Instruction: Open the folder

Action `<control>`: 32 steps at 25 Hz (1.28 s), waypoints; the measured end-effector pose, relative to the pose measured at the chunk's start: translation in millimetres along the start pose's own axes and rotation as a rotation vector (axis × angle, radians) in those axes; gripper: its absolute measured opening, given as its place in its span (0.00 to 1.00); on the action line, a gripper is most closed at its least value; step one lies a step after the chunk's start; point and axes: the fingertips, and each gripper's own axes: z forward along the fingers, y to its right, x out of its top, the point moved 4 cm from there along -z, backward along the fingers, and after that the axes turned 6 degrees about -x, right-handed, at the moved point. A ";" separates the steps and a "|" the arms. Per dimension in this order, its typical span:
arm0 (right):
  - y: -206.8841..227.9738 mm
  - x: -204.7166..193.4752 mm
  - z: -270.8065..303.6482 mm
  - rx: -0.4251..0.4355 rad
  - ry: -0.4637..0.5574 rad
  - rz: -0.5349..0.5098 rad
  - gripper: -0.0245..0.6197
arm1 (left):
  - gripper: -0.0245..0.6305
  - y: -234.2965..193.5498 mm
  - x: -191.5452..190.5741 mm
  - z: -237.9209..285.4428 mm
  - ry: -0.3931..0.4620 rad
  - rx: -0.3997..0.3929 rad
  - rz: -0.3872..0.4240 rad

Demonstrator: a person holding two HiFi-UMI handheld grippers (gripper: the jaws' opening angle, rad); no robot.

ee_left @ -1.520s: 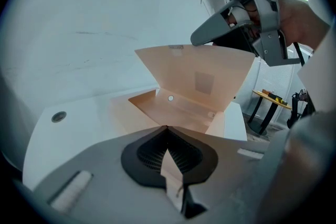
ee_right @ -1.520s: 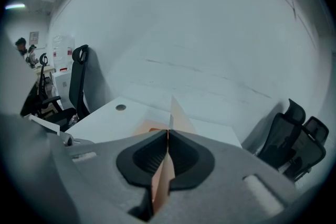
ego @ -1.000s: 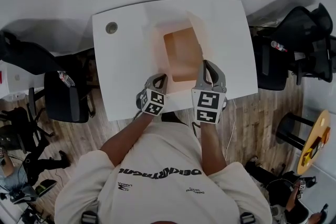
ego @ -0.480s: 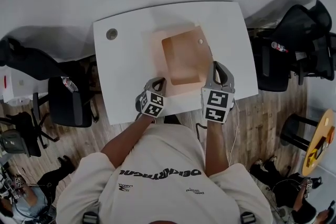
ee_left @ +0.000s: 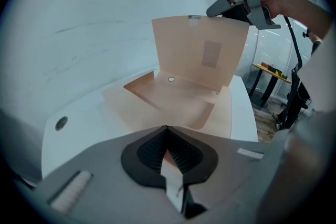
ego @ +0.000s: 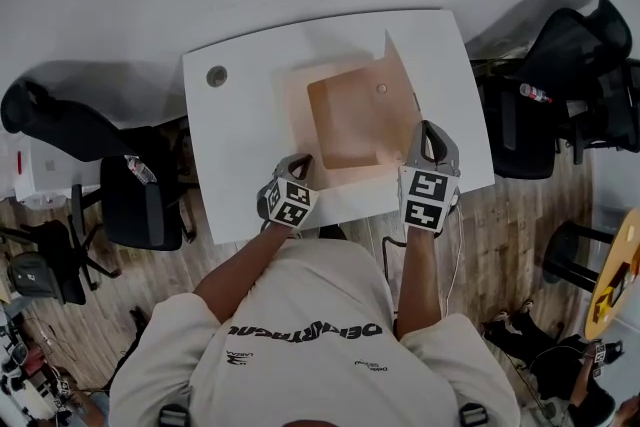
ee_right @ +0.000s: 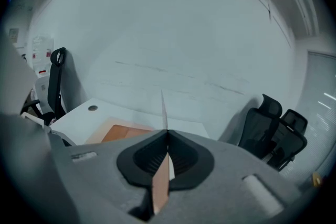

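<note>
Folder [ego: 345,130] of thin card, probably floppy: right claw [ego: 428,130] pinches the raised cover's edge, left claw [ego: 303,160] clamps the lower leaf's near edge.

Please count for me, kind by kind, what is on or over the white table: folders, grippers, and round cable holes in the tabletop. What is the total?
folder: 1
grippers: 2 (left gripper and right gripper, each shut on the folder)
cable hole: 1
Total: 4
</note>
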 end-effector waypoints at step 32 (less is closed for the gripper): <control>48.8 -22.7 32.3 -0.068 -0.109 -0.205 0.04 | 0.04 -8.5 1.6 -1.0 -0.040 -0.056 -0.100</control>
